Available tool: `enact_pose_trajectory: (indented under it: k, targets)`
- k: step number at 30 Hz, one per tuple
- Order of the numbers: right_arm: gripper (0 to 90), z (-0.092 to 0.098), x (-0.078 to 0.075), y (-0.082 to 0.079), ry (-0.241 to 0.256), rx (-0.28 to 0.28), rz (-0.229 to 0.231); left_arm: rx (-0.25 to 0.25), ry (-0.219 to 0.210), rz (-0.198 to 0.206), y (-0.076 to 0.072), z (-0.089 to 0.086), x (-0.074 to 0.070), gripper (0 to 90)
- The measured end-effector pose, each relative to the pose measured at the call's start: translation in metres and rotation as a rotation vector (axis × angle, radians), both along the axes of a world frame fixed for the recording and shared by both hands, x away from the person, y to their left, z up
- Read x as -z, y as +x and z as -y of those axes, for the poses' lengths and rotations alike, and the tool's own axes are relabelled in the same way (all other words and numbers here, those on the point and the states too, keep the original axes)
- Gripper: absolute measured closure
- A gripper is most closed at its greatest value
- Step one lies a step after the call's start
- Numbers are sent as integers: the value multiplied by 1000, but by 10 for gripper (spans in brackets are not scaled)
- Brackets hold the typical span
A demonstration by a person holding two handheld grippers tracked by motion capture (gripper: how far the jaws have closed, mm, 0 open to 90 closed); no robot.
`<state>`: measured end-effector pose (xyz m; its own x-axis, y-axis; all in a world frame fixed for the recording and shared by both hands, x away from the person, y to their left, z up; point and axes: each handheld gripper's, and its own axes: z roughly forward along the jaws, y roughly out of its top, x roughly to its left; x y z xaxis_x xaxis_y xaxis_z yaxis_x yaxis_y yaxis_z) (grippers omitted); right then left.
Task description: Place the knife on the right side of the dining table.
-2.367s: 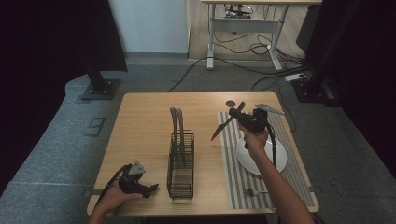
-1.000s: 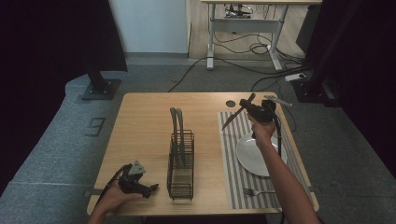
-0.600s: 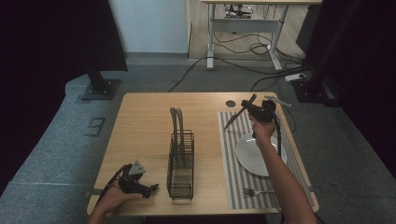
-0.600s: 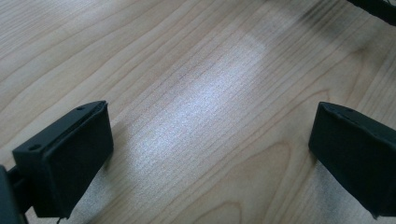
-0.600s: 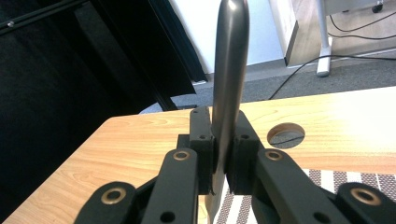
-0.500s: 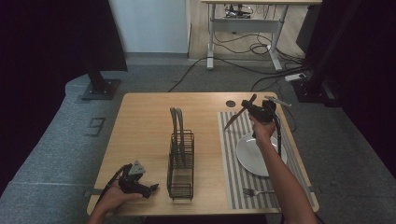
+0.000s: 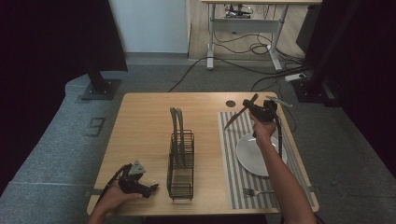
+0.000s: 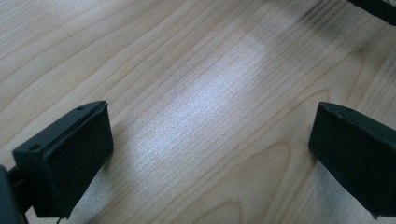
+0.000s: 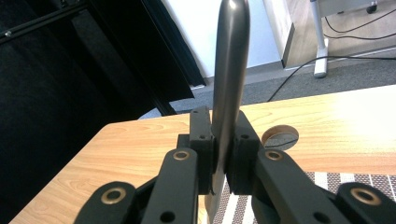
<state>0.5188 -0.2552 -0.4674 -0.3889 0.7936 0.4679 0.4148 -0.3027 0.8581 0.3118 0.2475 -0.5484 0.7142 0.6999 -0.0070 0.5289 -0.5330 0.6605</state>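
- Room: grey carpet floor (image 7: 56, 154), black curtains either side, a pale wall at the back, a second desk (image 7: 247, 18) with cables under it.
- One wooden tabletop (image 7: 140, 121), pale grain, with a round cable hole (image 7: 230, 103) near its far edge. In the right gripper view that hole (image 9: 279, 136) sits just behind the jaws.
- One striped placemat (image 7: 233, 158) on the tabletop's right half, grey and white stripes.
- One white plate (image 7: 254, 156) on the placemat, partly crossed by the person's right forearm.
- One black wire rack (image 7: 180, 163) at centre, holding two dark utensils (image 7: 176, 122) that stand up out of its far end.
- One fork (image 7: 256, 192) on the near edge of the placemat.
- Two grippers. The right gripper (image 7: 261, 112) is held up above the far end of the placemat, a knife (image 7: 236, 116) slanting down-left from it. The right gripper view gives the detail: jaws closed flat on the knife (image 9: 229, 79), its handle rising straight up between them.
- The left gripper (image 7: 137, 179) rests at the near left corner of the tabletop, just left of the rack, in the person's left hand (image 7: 114, 198). The left gripper view has its jaws spread wide over bare wood, nothing between them.
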Motion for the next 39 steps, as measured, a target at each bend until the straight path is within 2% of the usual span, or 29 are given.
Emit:
enact_pose_trajectory:
  k: [6, 24, 39]
  targets:
    - [824, 2, 1, 0, 0, 2, -3, 0, 0, 0, 0, 0, 0, 0]
    - [790, 13, 5, 1, -59, 49, -44, 0, 0, 0, 0, 0, 0, 0]
    - [767, 22, 10, 4, -74, 64, -70, 0, 0, 0, 0, 0, 0, 0]
